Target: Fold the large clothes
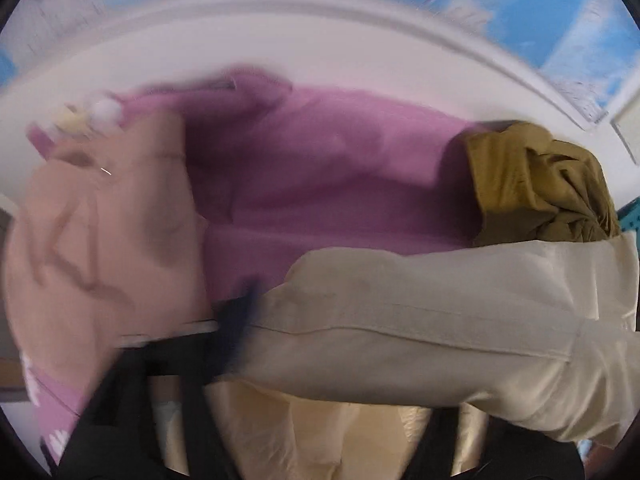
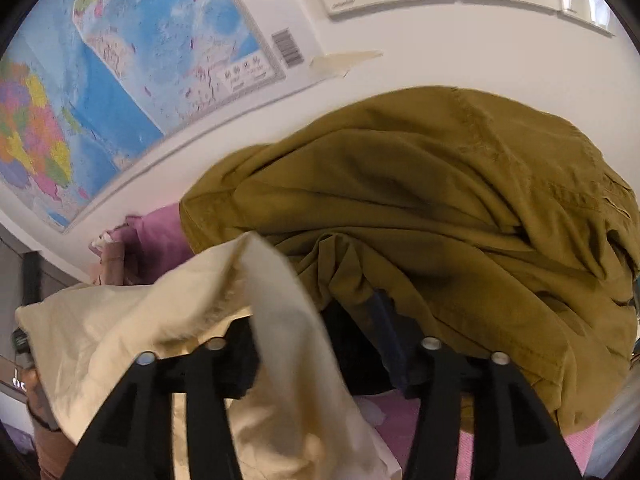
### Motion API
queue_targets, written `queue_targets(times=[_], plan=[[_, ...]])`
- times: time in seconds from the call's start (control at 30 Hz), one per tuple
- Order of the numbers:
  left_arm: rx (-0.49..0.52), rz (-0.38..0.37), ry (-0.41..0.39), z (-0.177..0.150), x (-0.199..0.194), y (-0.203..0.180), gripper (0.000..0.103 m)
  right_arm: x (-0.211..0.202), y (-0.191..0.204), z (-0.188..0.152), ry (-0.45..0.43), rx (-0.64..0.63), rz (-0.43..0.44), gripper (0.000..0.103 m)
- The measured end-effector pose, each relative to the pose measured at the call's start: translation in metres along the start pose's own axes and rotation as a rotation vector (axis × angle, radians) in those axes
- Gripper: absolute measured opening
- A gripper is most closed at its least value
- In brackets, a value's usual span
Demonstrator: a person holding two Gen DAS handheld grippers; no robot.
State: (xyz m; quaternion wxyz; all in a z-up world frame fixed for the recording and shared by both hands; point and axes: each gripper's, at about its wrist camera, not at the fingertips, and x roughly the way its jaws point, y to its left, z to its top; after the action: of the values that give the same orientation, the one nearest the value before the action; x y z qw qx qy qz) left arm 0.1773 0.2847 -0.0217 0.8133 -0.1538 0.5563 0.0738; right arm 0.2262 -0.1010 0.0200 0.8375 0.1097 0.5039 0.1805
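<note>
1. Pink fabric, a large garment (image 1: 320, 168), spreads across the far middle of the left wrist view.
2. Olive-brown garment (image 2: 440, 208) lies bunched at the right, its near edge hanging over the right gripper's fingers.
3. Cream garment (image 1: 420, 320) lies nearest, crossing both views, draped over the grippers.
4. Peach garment (image 1: 100, 232) sits at the left.
5. Left gripper (image 1: 340, 360) is blurred; its jaws stand wide, cream cloth between them, grip unclear.
6. Right gripper (image 2: 316, 348) is part open, with a cream fold hanging between its fingers, not pinched.
</note>
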Motion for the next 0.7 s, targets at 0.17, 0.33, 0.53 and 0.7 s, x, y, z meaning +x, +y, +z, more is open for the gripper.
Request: queue_targets(times=[0.17, 0.33, 0.53, 0.7], plan=[[-0.093, -0.149, -0.015, -0.007, -0.013, 0.042, 0.084, -0.069, 0.012, -0.024, -0.107, -0.068, 0.019, 0.077], [0.100, -0.240, -0.187, -0.062, -0.075, 0.040, 0.089, -0.136, 0.045, -0.113, -0.123, -0.268, 0.126, 0.085], [0.392, -0.295, -0.222, -0.132, -0.097, -0.010, 0.092, -0.108, 0.069, -0.232, 0.081, -0.339, 0.147, 0.084], [0.443, -0.293, -0.247, -0.157, -0.098, -0.032, 0.092, -0.087, 0.070, -0.251, 0.103, -0.346, 0.096, 0.015]])
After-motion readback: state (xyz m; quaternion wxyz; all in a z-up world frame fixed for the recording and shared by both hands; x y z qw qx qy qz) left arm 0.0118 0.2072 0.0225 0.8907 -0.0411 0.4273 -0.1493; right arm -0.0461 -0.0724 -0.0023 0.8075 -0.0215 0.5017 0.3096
